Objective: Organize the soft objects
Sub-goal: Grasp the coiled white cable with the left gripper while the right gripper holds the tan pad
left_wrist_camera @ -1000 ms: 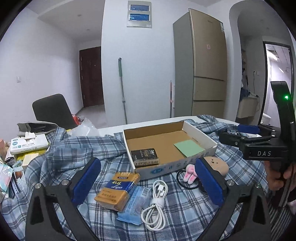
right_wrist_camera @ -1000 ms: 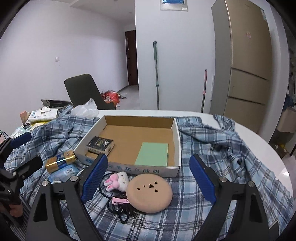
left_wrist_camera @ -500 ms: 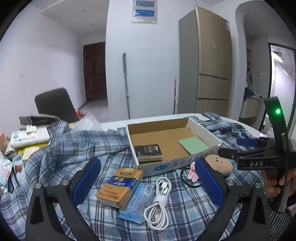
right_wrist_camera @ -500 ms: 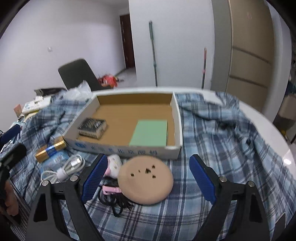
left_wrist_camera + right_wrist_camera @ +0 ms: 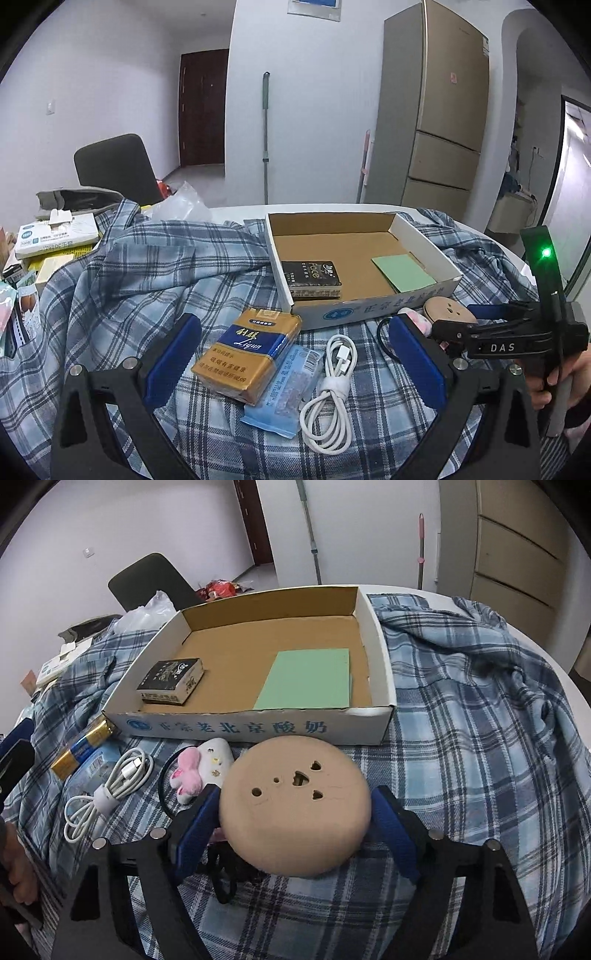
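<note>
Right gripper (image 5: 295, 812) fingers sit on both sides of the tan round cushion (image 5: 295, 805), pads touching or nearly so; can't tell if it is actually squeezed. Cushion lies on the plaid cloth (image 5: 480, 720) just in front of the cardboard box (image 5: 258, 723). Crowding it on the left: pink-white plush toy (image 5: 201, 771) on a black cord (image 5: 164, 786), then white cable (image 5: 110, 790). Box holds a dark packet (image 5: 170, 681) and green pad (image 5: 306, 679). Left gripper (image 5: 295, 362) fingers spread wide, holding nothing, above an orange pack (image 5: 247, 354) and blue wipes packet (image 5: 288, 391).
</note>
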The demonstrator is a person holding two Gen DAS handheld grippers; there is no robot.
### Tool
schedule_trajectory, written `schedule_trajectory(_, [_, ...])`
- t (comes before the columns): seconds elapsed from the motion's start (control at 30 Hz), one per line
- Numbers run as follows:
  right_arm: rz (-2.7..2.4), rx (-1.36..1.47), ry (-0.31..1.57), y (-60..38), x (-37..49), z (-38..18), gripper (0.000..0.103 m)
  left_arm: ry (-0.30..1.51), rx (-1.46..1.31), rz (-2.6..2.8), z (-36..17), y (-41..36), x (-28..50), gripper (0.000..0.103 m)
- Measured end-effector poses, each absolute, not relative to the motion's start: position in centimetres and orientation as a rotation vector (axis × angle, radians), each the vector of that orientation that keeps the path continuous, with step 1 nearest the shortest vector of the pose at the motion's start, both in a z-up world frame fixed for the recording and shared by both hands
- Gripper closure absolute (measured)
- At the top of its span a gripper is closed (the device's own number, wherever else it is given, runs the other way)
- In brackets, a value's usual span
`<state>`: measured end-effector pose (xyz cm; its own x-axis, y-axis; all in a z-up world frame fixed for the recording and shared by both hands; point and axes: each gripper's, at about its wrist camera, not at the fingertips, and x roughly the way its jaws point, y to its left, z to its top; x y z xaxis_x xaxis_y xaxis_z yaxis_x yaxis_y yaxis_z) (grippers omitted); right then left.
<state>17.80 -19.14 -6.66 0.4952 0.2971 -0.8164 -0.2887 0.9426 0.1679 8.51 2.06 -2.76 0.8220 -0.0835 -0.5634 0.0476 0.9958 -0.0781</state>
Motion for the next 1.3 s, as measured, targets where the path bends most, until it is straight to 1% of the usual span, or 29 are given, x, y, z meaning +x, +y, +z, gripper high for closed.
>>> schedule_trajectory(0.4, [0.37,0.027,0.993,-19.2,18.0,-6.6,0.023,0.598,-0.056,-0.08,-2.7,1.9,8.4,0.0])
schedule_trajectory(0.5, [0.378,0.065,0.949,-19.9,17.7,-5.8,0.023,0.617,-0.054,-0.086,-2.7,1.9,8.4,0.0])
schedule_trajectory(0.57, [0.366,0.077,0.883,-20.4,17.1,-4.7,0.023,0.634,-0.061,-0.118,-2.8,1.9,8.5,0.007])
schedule_trajectory(0.6, [0.364,0.079,0.856,-20.5,16.8,-4.2,0.023,0.646,-0.056,-0.127,-2.9,1.8,8.6,0.017])
schedule_trajectory(0.63, [0.367,0.081,0.83,-20.6,16.5,-3.7,0.023,0.666,-0.05,-0.14,-3.1,1.7,8.8,0.022])
schedule_trajectory(0.67, [0.372,0.082,0.808,-20.6,16.2,-3.3,0.024,0.682,-0.048,-0.159,-3.3,1.5,9.0,0.024])
schedule_trajectory(0.73, [0.385,0.08,0.767,-20.5,15.7,-2.5,0.024,0.711,-0.042,-0.193,-3.6,1.1,9.3,0.038])
schedule_trajectory(0.77, [0.39,0.077,0.756,-20.5,15.5,-2.3,0.024,0.726,-0.034,-0.209,-3.8,0.8,9.4,0.042])
schedule_trajectory(0.83, [0.415,0.076,0.757,-20.2,15.3,-2.1,0.024,0.765,-0.004,-0.238,-4.3,0.0,9.6,0.054])
schedule_trajectory(0.93, [0.472,0.091,0.792,-19.8,15.4,-2.3,0.024,0.828,0.055,-0.238,-5.4,-1.2,10.0,0.062])
schedule_trajectory(1.1, [0.492,0.04,0.911,-18.5,15.8,-4.2,0.024,0.874,0.066,-0.244,-6.4,-1.5,10.4,0.063])
schedule_trajectory(1.13, [0.493,0.035,0.929,-18.3,15.9,-4.5,0.024,0.872,0.064,-0.256,-6.3,-1.6,10.3,0.066])
schedule_trajectory(1.3, [0.491,-0.003,0.97,-17.7,15.9,-5.5,0.023,0.924,0.1,-0.255,-7.2,-2.1,10.9,0.067])
